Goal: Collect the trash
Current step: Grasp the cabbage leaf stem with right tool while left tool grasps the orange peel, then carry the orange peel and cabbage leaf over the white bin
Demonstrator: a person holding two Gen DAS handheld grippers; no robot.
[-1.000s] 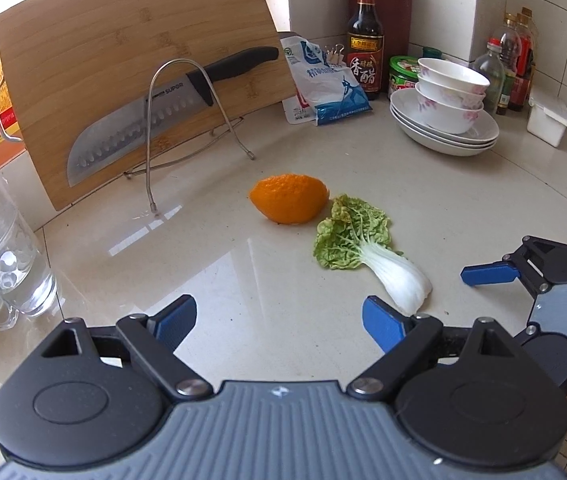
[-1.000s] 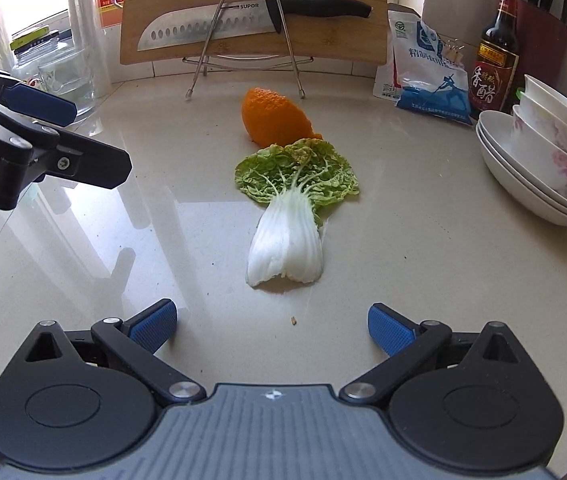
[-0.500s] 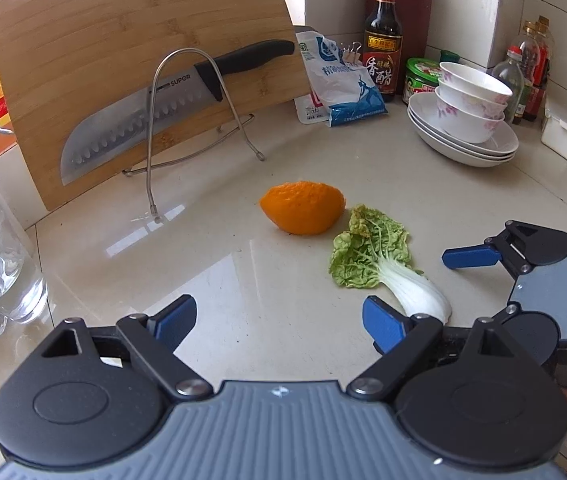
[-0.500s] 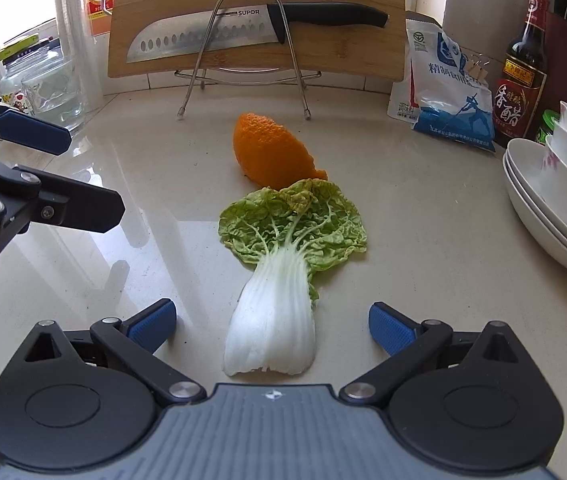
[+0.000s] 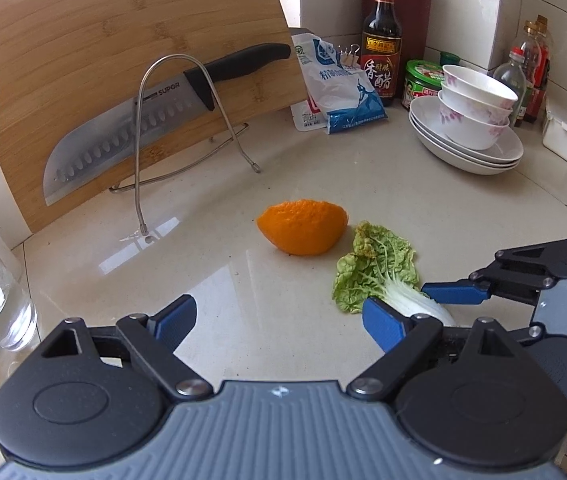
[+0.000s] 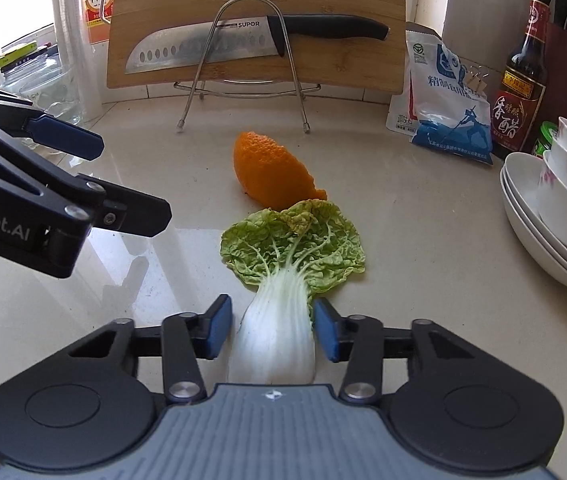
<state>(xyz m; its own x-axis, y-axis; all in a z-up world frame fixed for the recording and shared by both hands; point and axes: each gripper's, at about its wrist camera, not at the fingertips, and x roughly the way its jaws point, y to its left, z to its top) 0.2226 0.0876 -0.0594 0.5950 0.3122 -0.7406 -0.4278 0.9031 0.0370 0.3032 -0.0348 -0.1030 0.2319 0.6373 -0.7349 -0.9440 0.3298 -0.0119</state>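
Nearest the front edge of the bench (image 6: 423, 248), the right gripper (image 6: 273, 330) is hanging over the white stalk of the cabbage leaf (image 6: 283, 280). Its jaws have just been closing and are now standing narrowly apart on either side of the stalk, the right pad (image 6: 326, 334) looking close against it and the left pad (image 6: 219, 330) showing a sliver of gap, so I would not call it gripped yet. The left gripper (image 5: 279, 322) is waiting beside it with its jaws standing wide and nothing between them, aimed at bare bench short of the orange peel (image 5: 303, 226).

The peel is lying just beyond the leaf's green tip, toward the middle of the bench, touching it or nearly so. Further back, a knife (image 6: 243, 42) is resting in a wire rack against the cutting board (image 6: 255, 8) along the back edge, with a salt bag (image 6: 449, 108) and a vinegar bottle (image 6: 521, 88) toward the back right corner and stacked bowls (image 6: 555, 208) by the right edge.

The step in hand looks like picking up the leaf. Next, the right jaws will need to finish pinching the stalk and lift it clear; the left gripper seems placed to go for the peel.
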